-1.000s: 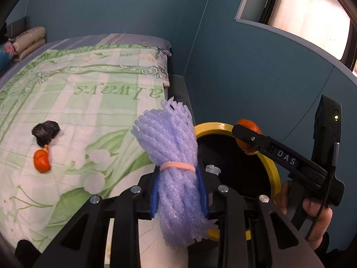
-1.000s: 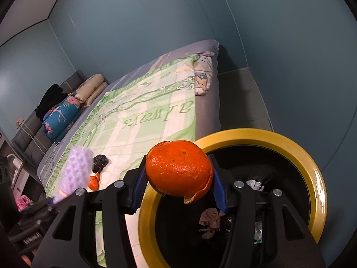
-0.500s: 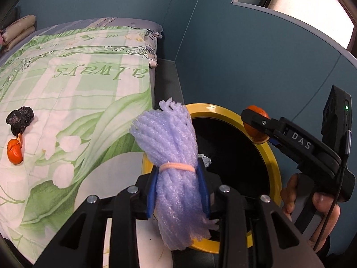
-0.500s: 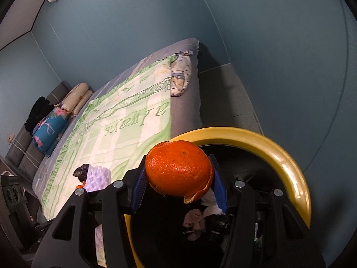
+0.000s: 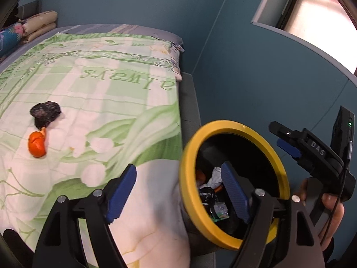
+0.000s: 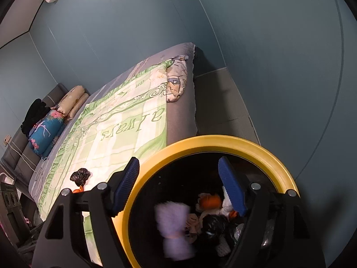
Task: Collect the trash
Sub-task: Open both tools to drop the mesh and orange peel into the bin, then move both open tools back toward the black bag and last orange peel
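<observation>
A black trash bin with a yellow rim (image 5: 232, 125) (image 6: 223, 140) stands beside the bed. My left gripper (image 5: 178, 192) is open and empty over the bin's near rim. My right gripper (image 6: 178, 187) is open and empty above the bin; it also shows in the left wrist view (image 5: 287, 143). A purple foam net (image 6: 171, 225), blurred, is inside the bin with an orange peel (image 6: 209, 201) and other trash. On the bed an orange peel (image 5: 37, 144) and a crumpled black lump (image 5: 44, 112) (image 6: 80, 175) lie side by side.
The green and white quilt (image 5: 100, 102) covers the bed, with pillows (image 6: 51, 125) at its far end. Blue walls (image 5: 245, 67) close in on the right. A narrow strip of grey floor (image 6: 223, 102) runs between bed and wall.
Both grippers have opened. The purple foam net has left my left gripper and the orange peel my right; both are now inside the bin.
</observation>
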{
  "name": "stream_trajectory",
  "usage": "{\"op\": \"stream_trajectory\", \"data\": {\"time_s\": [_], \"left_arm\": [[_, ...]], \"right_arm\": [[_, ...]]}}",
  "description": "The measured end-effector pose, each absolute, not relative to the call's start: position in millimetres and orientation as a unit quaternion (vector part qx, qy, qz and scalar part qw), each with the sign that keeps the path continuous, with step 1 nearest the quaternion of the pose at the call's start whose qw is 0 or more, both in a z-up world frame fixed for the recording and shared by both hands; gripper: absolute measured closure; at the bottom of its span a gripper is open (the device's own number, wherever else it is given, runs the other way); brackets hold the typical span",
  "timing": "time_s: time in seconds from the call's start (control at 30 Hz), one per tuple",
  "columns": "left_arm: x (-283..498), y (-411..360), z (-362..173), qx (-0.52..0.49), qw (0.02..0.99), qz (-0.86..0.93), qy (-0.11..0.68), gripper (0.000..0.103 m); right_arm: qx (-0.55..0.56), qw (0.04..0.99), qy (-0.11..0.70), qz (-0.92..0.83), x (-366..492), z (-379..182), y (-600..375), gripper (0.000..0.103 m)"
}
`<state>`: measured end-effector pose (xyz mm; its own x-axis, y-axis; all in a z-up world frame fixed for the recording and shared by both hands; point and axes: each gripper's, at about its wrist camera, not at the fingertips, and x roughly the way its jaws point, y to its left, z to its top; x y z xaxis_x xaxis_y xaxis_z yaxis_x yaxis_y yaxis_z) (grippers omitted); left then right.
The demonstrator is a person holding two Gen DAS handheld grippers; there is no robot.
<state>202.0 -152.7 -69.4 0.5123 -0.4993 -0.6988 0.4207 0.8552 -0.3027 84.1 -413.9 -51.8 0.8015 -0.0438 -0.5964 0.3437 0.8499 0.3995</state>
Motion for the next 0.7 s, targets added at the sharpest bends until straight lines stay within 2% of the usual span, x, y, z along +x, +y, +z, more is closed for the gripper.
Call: {"op": "stream_trajectory", "data": {"time_s": [0.37,0.7], "left_arm": [[225.2,-69.1,-67.4,-0.081,0.898,-0.179,0.395,0.026],[251.4,10.0,-87.9,-0.128,0.896,-0.111,0.410,0.026]], "right_arm": [[0.215,0.930,0.294,-0.043,121.9,-28.2,-374.2,0.030],[0.168,0.931,0.324,0.024,182.5,-12.3,-299.7,0.030]]}}
